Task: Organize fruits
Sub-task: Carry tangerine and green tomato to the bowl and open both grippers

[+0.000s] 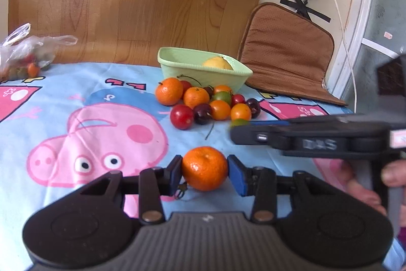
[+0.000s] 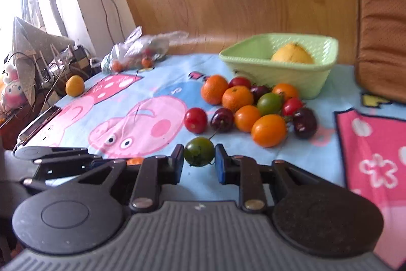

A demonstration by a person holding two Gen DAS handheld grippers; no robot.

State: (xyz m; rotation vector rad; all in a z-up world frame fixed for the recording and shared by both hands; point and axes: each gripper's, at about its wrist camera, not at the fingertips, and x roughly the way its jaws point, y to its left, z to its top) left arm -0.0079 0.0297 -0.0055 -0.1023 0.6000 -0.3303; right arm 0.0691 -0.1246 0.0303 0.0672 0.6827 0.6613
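Note:
My left gripper (image 1: 205, 171) is shut on an orange mandarin (image 1: 204, 168) just above the cartoon tablecloth. My right gripper (image 2: 199, 163) is shut on a dark green tomato (image 2: 199, 151). The right gripper also shows as a dark bar at the right of the left wrist view (image 1: 317, 136). A pile of mandarins, cherry tomatoes and cherries (image 1: 208, 102) (image 2: 251, 106) lies ahead of both grippers. Behind it stands a pale green basket (image 1: 177, 65) (image 2: 253, 62) with a yellow fruit (image 1: 218, 63) (image 2: 291, 53) inside.
A plastic bag of small fruit (image 1: 28, 55) (image 2: 137, 50) lies at the table's far left. A lone yellow fruit (image 2: 74, 85) and a phone (image 2: 38, 126) sit near the left edge. A brown cushion (image 1: 286, 50) leans at the far right. A wooden panel stands behind the table.

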